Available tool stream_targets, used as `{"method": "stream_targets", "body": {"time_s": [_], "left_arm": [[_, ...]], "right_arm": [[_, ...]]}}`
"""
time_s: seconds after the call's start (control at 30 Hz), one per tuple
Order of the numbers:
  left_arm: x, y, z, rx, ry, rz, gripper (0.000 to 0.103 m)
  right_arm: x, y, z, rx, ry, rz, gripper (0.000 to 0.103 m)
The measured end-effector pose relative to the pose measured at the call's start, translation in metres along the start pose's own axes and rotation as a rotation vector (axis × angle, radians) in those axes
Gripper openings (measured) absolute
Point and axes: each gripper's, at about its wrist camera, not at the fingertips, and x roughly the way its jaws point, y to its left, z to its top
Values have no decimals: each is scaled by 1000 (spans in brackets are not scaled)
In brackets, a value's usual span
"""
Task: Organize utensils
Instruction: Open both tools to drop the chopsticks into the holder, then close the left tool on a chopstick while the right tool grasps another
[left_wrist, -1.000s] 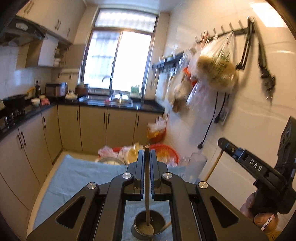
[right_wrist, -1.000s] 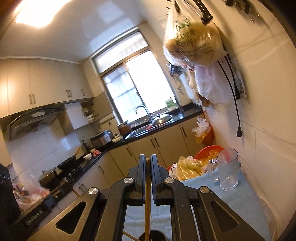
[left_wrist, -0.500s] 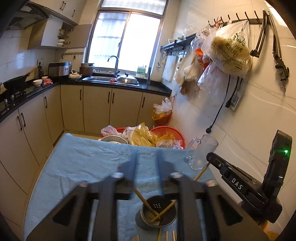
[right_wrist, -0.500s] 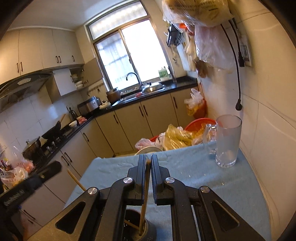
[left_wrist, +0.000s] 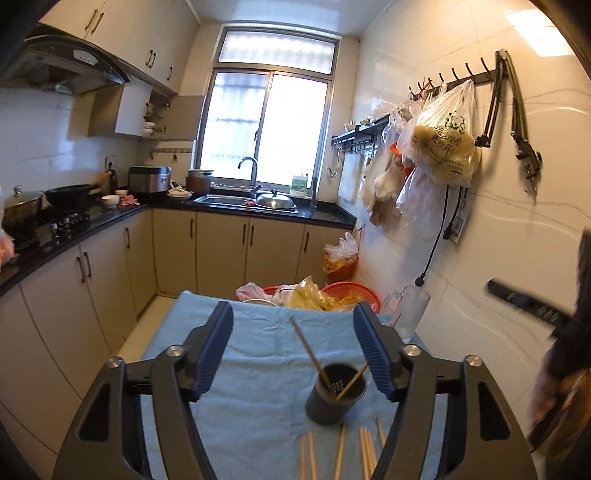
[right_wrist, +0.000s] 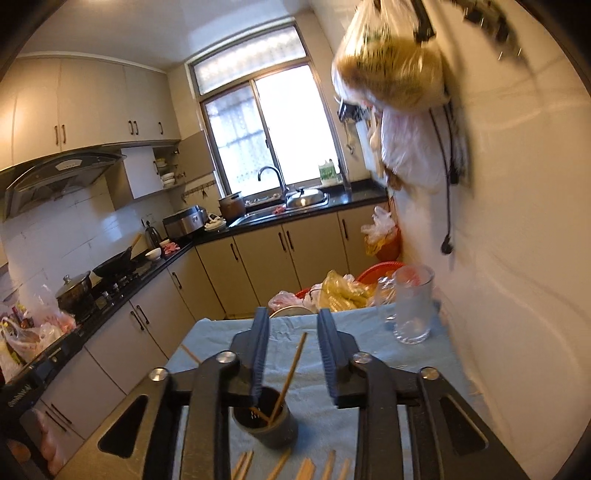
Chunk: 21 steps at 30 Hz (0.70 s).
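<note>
A dark grey utensil cup (left_wrist: 334, 397) stands on the blue cloth and holds two wooden chopsticks (left_wrist: 309, 350). It also shows in the right wrist view (right_wrist: 266, 421) with chopsticks (right_wrist: 291, 369) leaning in it. Several loose chopsticks (left_wrist: 341, 456) lie on the cloth in front of the cup, also in the right wrist view (right_wrist: 306, 469). My left gripper (left_wrist: 293, 314) is open and empty above the cup. My right gripper (right_wrist: 291, 321) is open and empty just over the cup.
A clear glass mug (right_wrist: 412, 306) stands at the cloth's far right by the wall, also in the left wrist view (left_wrist: 413, 310). A red basket with plastic bags (left_wrist: 332, 295) sits beyond the table's far edge. Bags hang on the right wall (left_wrist: 439, 147).
Both grippers opened and let go of their chopsticks, which now stand in the cup. Both grippers have drawn back and up from the cup.
</note>
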Motion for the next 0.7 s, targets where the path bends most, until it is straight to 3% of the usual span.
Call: {"method": "stream_targets", "body": {"time_s": [0.13, 0.27, 0.37, 0.43, 0.5, 0.57, 0.7], "left_arm": [[-8, 5, -32, 27, 60, 6, 71], [11, 8, -76, 31, 186, 2, 71], [35, 5, -109, 30, 307, -32, 71], [54, 4, -133, 29, 404, -62, 67], [73, -1, -156, 44, 492, -77, 50], [89, -7, -175, 74, 557, -74, 44], [109, -11, -202, 129, 619, -66, 43]], "right_arm": [[-46, -6, -6, -98, 34, -49, 49], [-56, -19, -35, -190, 167, -114, 52], [-42, -37, -77, -198, 312, -125, 51], [-20, -51, -113, -164, 425, -98, 38], [0, -60, -144, -115, 512, -59, 29], [18, -65, -171, -78, 565, -23, 28], [46, -61, -204, -58, 607, 14, 28]]}}
